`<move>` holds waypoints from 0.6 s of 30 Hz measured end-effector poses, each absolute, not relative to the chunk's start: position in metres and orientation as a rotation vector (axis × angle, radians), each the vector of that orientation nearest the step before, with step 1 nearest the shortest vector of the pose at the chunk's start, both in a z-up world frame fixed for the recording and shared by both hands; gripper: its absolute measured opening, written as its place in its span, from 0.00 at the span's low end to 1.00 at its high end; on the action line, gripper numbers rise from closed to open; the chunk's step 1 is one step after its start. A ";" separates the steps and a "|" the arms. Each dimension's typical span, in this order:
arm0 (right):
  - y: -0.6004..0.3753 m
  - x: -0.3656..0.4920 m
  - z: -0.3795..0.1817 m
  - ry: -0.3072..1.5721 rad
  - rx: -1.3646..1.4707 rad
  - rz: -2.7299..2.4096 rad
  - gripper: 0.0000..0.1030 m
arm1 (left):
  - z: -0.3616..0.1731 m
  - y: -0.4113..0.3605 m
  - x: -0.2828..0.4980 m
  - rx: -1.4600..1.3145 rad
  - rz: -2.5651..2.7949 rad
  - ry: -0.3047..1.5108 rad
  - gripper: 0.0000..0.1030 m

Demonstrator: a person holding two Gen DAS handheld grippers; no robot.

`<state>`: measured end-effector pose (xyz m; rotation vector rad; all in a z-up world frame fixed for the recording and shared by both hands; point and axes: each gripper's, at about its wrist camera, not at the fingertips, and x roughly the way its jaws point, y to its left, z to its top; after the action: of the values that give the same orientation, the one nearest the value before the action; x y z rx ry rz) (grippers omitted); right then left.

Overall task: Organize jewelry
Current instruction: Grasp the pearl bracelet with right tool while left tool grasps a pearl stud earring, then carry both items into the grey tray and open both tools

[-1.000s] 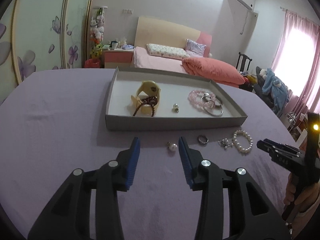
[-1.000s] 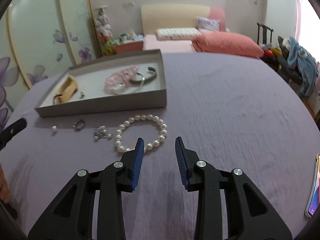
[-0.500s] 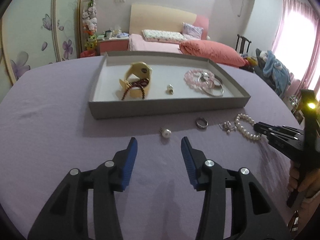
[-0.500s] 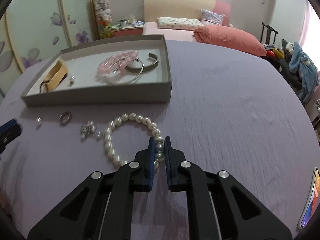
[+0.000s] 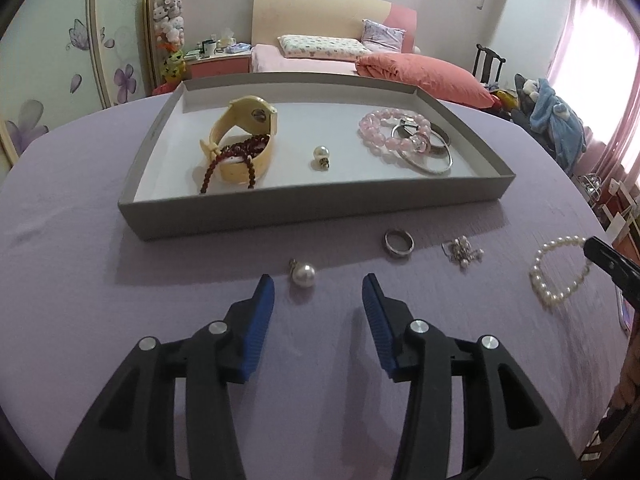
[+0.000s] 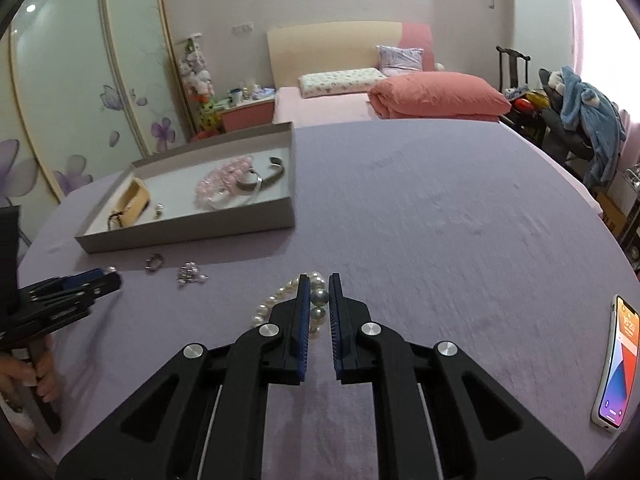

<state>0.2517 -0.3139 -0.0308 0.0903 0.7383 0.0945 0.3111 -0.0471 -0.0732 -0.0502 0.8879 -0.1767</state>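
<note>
Right wrist: right gripper (image 6: 319,280) pinching pearl bracelet (image 6: 276,300); left gripper (image 5: 318,294) spread, closing, pearl earring (image 5: 303,274) just ahead.

Light level: moderately bright, soft indoor daylight, even across the purple tablecloth (image 5: 72,288).
Source: a curtained window (image 5: 600,80) at the right edge of the left wrist view, blown out to pinkish white.
Glare: a small ceiling-light reflection on the wardrobe door (image 6: 31,8); the lit phone screen (image 6: 618,364) glows.
Shadows: soft and short; the grey tray (image 5: 320,216) casts a dim band on the cloth in front of it.
Blur: the pearl bracelet (image 5: 560,272) and cloth at the right edge smear slightly; centre is sharp.
Distortion: strong fisheye bending, black vignette in all corners.
</note>
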 end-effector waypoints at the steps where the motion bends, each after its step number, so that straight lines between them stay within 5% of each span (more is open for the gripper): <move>1: -0.312 0.251 -0.030 0.735 0.086 0.103 0.10 | -0.073 -0.047 0.313 -0.054 -0.175 0.889 0.41; 5: -0.307 0.258 -0.031 0.739 0.092 0.120 0.10 | -0.073 -0.051 0.316 -0.054 -0.167 0.885 0.32; 8: -0.306 0.259 -0.033 0.744 0.100 0.125 0.10 | -0.074 -0.055 0.319 -0.051 -0.169 0.889 0.14; 18: -0.302 0.256 -0.033 0.742 0.114 0.142 0.10 | -0.073 -0.054 0.317 -0.062 -0.164 0.888 0.14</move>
<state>0.2563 -0.3021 -0.0328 0.1135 0.7422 0.1424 0.3170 -0.0538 -0.0733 -0.0621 0.8883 -0.1645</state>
